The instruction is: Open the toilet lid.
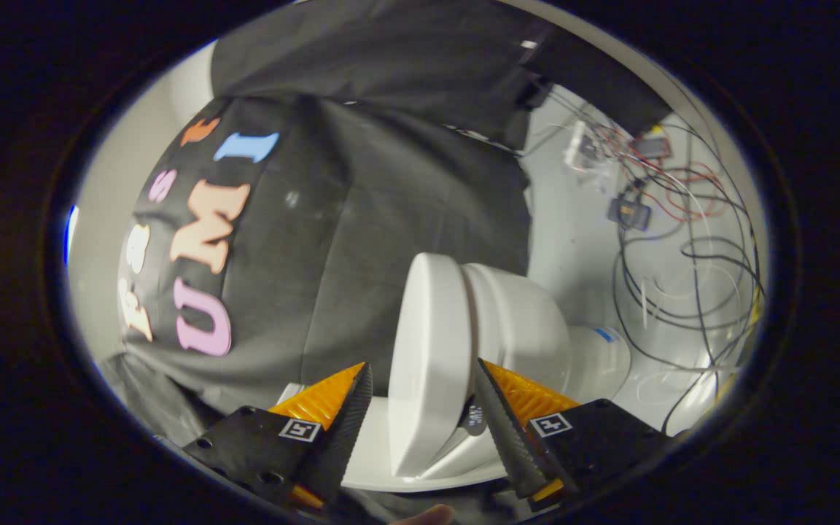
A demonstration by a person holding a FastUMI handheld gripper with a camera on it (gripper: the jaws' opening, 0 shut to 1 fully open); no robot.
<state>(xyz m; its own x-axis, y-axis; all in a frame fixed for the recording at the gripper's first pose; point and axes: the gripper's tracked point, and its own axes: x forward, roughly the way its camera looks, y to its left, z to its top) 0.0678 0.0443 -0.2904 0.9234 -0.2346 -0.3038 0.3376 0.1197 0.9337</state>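
Observation:
The view is rolled on its side. The white toilet lid [427, 343] shows edge-on as a thick rounded slab, with the toilet bowl [518, 328] right behind it. My gripper [424, 364] straddles the lid's near edge, one finger on each face. One fingertip [480, 368] sits between lid and bowl, close against the lid. The other fingertip [366, 373] stands a small gap off the lid's outer face. Near the fingers a white curved rim [456, 474] spreads away from the lid.
Black cloth [362, 219] hangs beyond the lid. A pale wall [573, 240] past the bowl carries loose cables [690, 248] and small electronic boxes [628, 213]. A white rounded part with a blue mark [602, 354] sits behind the bowl. A person's fingertip [427, 516] shows below the fingers.

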